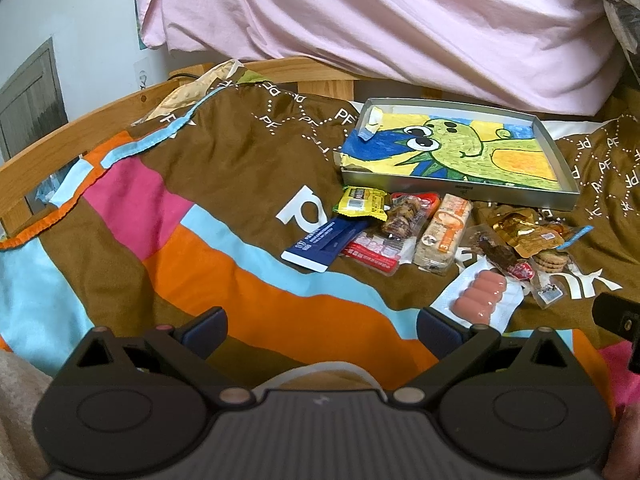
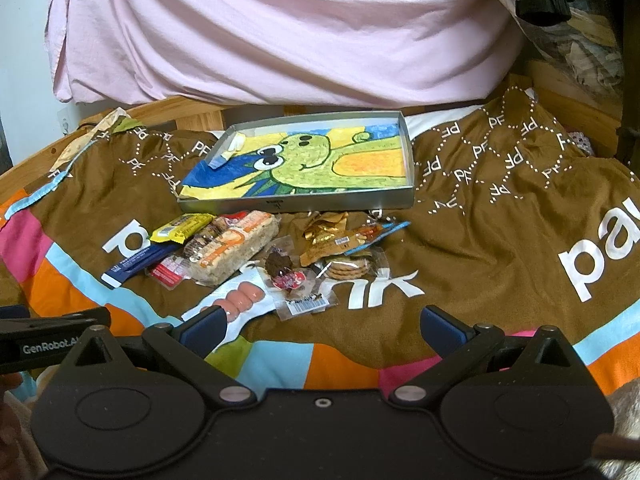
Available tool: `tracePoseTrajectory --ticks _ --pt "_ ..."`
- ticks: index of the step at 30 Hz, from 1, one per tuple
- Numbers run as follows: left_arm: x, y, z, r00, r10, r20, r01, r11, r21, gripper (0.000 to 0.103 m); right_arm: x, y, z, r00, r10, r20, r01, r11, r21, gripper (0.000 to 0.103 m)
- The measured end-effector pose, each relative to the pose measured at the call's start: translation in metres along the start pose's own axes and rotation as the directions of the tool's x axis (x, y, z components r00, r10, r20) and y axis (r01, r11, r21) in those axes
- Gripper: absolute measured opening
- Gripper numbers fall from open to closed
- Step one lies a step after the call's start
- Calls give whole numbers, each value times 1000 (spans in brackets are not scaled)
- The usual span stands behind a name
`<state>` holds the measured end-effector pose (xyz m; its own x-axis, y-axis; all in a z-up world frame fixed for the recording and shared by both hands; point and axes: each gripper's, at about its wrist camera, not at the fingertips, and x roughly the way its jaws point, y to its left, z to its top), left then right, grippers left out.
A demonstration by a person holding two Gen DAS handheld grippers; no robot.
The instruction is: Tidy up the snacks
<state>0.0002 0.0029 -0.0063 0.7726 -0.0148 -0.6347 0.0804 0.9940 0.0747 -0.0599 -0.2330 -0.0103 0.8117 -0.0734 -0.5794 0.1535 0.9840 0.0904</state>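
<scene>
Several wrapped snacks lie in a loose pile on a brown patterned blanket point(image 1: 224, 184), in front of a shallow metal tray point(image 1: 460, 190) lined with a dinosaur drawing; the tray also shows in the right wrist view point(image 2: 304, 202). The pile holds a blue packet point(image 1: 324, 246), a yellow bar point(image 1: 362, 200), a rice-cake bar point(image 1: 442, 232), a sausage pack point(image 1: 482, 294) and a biscuit pack point(image 2: 346, 266). My left gripper point(image 1: 322, 330) is open and empty, short of the pile. My right gripper point(image 2: 322, 326) is open and empty, its left finger near the sausage pack point(image 2: 242, 298).
A pink sheet point(image 1: 380, 20) hangs behind the tray. A wooden bed rail point(image 1: 80, 132) runs along the left and back edges. The other gripper's body point(image 2: 48, 340) shows at the left of the right wrist view.
</scene>
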Motion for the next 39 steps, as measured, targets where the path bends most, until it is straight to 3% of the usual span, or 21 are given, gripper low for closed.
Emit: tracePoseTrajectory --ticks 5,20,25,29,33,39 --pt "1 -2 3 999 -34 -14 34 999 -1 103 -7 -1 5 999 2 34 -3 1000 13 102" --pt "4 -2 18 995 -91 -35 91 996 -11 103 1 -5 11 1000 12 -20 -12 1000 20 102" --pt "4 -5 35 983 -173 -54 175 984 40 103 2 -6 25 1000 14 -8 -14 1000 -1 102" --pt "12 -11 48 962 -262 -72 270 955 125 103 7 -12 40 998 59 -2 -59 997 -52 102" --pt "30 -19 56 916 -382 -120 399 899 178 103 17 -21 58 977 210 -31 -212 973 -89 102" --pt "56 -35 54 856 -480 -191 514 830 215 103 40 -24 73 952 281 -121 -297 944 -146 102"
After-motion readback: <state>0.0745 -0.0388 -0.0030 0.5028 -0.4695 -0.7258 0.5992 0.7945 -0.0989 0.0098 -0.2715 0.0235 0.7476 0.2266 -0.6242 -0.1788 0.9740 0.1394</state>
